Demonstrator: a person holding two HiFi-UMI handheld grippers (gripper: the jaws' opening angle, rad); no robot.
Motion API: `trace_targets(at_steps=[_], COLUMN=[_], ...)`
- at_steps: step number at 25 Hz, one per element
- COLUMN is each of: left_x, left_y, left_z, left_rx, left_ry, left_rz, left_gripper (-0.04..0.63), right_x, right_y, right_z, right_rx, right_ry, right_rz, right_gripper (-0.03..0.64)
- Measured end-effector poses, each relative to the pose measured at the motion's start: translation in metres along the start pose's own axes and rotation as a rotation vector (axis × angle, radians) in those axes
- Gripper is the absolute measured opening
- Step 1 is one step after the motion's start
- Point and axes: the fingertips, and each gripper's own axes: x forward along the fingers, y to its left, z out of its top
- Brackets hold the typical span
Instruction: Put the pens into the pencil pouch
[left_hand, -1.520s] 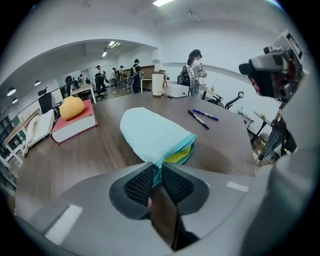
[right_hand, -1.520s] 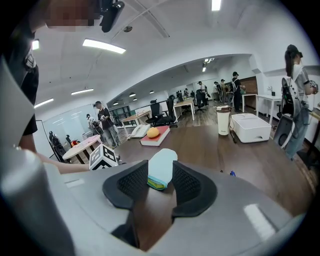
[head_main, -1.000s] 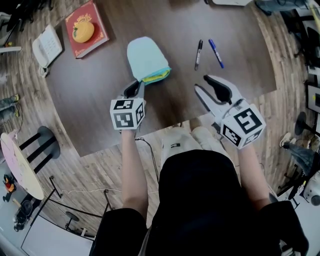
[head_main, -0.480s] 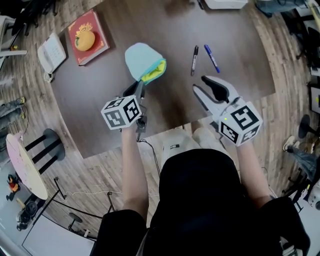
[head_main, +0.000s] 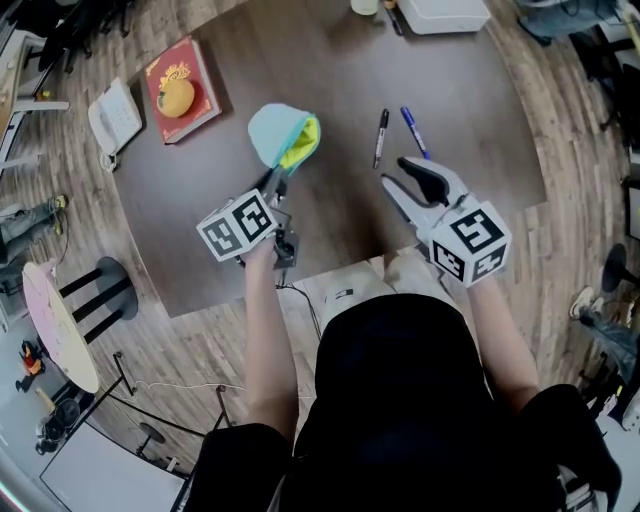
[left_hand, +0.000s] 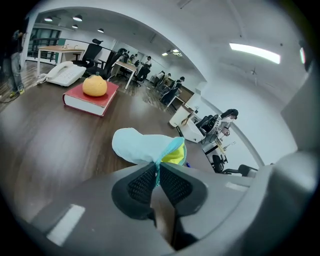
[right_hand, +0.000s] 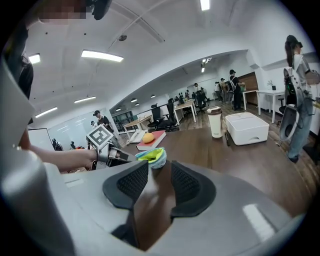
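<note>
Pouch sits on the table, its mouth held up by the left gripper, whose jaws have just been closing and pinch the zipper edge. To its right lie the black pen and blue pen, untouched, near the right gripper, whose jaws are apart and empty. The pouch looks readied, so the likely next move is for that gripper to reach and grip one pen mid-barrel.

The dark wooden table carries a white telephone and a red book at the upper left. A black pen and a blue pen lie close together right of centre. A white box and a cup sit at the top edge.
</note>
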Motion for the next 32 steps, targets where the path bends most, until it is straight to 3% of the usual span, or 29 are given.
trace_targets(at_steps=[6, 12, 20, 24, 32], left_x=[0.0, -0.003, -0.004, -0.007, -0.01], left_y=[-0.016, -0.032, -0.049, -0.054, -0.056], left_z=[0.003, 0.002, 0.005, 0.003, -0.001], left_rx=[-0.083, -0.117, -0.17, -0.235, -0.298], left_ry=[-0.027, -0.053, -0.114, -0.163, -0.221], left_rz=[0.01, 0.03, 0.042, 0.027, 0.012], left_gripper=[0.02, 0.02, 0.02, 0.021, 0.021], right_x=[0.001, 0.005, 0.017, 0.023, 0.047], right_y=[-0.018, -0.032, -0.048, -0.052, -0.057], right_z=[-0.01, -0.022, -0.046, -0.056, -0.082], right_rx=[0.005, -0.041, -0.058, -0.054, -0.016], right_ry=[0.021, 0.06, 0.108, 0.123, 0.163], right_rz=[0.016, 0.027, 0.06, 0.076, 0.043], right_gripper=[0.135, 0.135, 0.135, 0.135, 0.135])
